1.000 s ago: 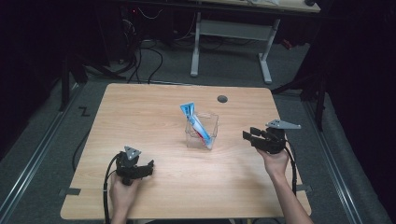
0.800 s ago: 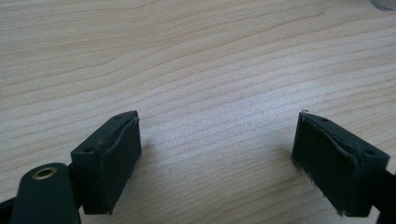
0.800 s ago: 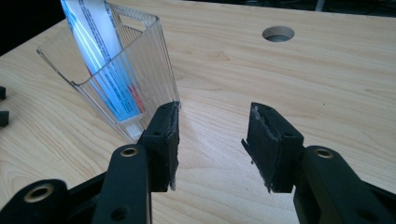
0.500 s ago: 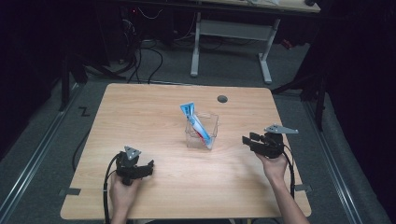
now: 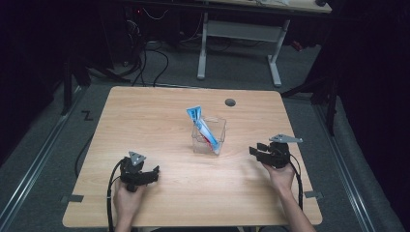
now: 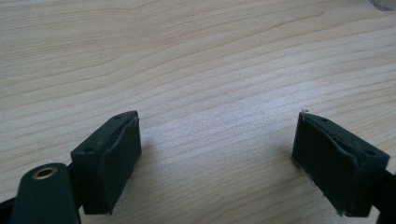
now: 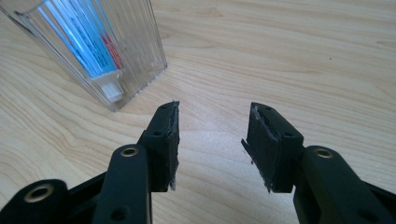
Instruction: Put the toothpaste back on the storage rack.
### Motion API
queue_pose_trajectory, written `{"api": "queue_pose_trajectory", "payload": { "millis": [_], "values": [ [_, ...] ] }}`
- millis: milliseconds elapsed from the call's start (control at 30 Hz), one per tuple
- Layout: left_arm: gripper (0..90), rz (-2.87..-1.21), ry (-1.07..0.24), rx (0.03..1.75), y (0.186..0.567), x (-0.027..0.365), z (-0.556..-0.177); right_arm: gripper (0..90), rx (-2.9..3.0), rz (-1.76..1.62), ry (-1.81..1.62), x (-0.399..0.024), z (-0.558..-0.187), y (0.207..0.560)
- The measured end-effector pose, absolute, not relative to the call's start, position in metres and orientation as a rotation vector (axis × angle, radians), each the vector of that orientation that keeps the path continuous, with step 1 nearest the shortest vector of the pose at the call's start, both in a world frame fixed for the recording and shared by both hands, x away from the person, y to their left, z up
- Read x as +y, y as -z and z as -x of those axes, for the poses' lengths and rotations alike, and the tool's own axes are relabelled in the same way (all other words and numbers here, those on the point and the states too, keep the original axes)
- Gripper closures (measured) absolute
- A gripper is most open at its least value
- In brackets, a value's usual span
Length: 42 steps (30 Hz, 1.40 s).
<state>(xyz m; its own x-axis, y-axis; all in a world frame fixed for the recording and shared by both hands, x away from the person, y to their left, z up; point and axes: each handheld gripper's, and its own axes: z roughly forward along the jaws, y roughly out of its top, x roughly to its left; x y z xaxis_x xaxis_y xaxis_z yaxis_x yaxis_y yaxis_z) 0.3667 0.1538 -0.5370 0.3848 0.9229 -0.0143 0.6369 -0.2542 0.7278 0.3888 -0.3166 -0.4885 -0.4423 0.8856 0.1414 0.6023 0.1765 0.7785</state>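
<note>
Clear container [image 5: 209, 136] with toothpaste tube [image 5: 201, 126] leaning upright in it is standing mid-table [image 5: 145, 121]. Right gripper [image 5: 256, 151] is sitting nearer, jaws spread, empty, pointing toward the container just off its left. Left gripper [image 5: 150, 174] is resting farther away, spread and empty.

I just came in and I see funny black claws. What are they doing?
A person sits at a wooden table with a gripper in each hand. In the middle stands a clear cup with a blue-and-white tube leaning in it. The right gripper is nearest the cup, pointing at it, jaws open with nothing between them. The left gripper rests low near the table's front edge, jaws wide open over bare wood. Nothing is being held.
</note>
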Motion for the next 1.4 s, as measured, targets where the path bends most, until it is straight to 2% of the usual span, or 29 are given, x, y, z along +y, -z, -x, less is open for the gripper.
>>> {"api": "queue_pose_trajectory", "payload": {
  "millis": [1400],
  "values": [
    [15.8, -1.99, -0.56, 1.336, 0.537, 0.154, -0.367, 50.8, 2.2, -1.355, -0.933, -0.288, -0.398, 0.527]
  ]
}}
